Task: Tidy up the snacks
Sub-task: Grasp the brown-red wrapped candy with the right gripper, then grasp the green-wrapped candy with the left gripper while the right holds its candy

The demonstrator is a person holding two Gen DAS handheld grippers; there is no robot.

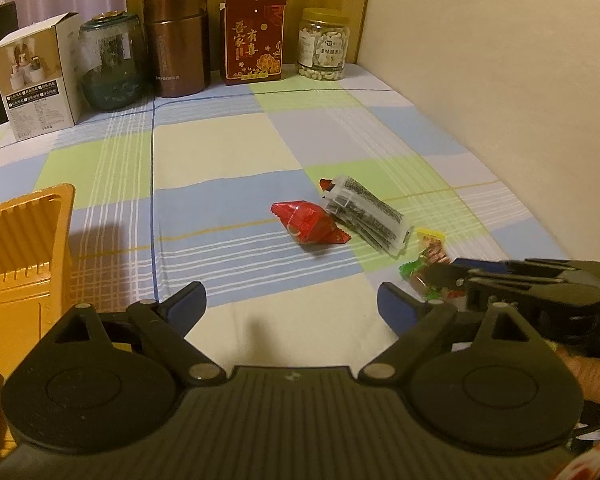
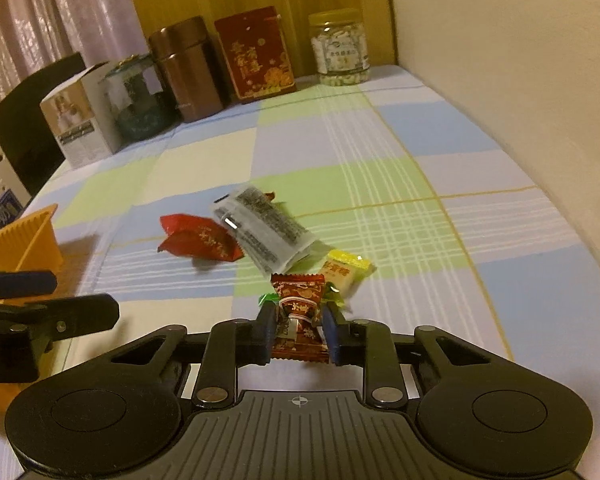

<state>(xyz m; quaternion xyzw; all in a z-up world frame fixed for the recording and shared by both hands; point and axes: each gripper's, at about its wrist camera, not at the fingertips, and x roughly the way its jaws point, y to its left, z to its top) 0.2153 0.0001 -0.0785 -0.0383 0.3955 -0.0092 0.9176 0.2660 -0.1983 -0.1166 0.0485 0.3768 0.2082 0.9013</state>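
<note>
One brown-red candy [image 2: 300,316] sits pinched between the two blue pads of the right gripper [image 2: 299,330], clenched on the wrapper's twisted middle, so the pick appears made and the carry is the step in hand. The left gripper [image 1: 292,300] stands released, its jaws wide apart with nothing between them, nearer the orange tray [image 1: 24,248] than any snack is.

To do this carry well, I would lift straight up before swinging toward the orange tray (the hold is on crinkly wrapper, which may slip if dragged). A green candy [image 2: 270,299] lies touching the held piece on the side toward the tray, and a yellow candy [image 2: 346,270] lies just beyond it on the side away from the tray; a sideways start would likely scatter both.

Farther from the tray's near corner than these, a clear packet with black print [image 2: 262,232] rests on the checked surface [image 2: 420,208], overlapping a red wrapped snack [image 2: 198,240] that lies on the tray side of it. Both seem left for later trips.

Well beyond the tray, along the back edge, stand a white box [image 2: 80,124], a dark glass jar [image 2: 140,104], a brown canister [image 2: 188,68], a red box [image 2: 256,58] and a jar of nuts [image 2: 340,50]; the route need not go near them.
</note>
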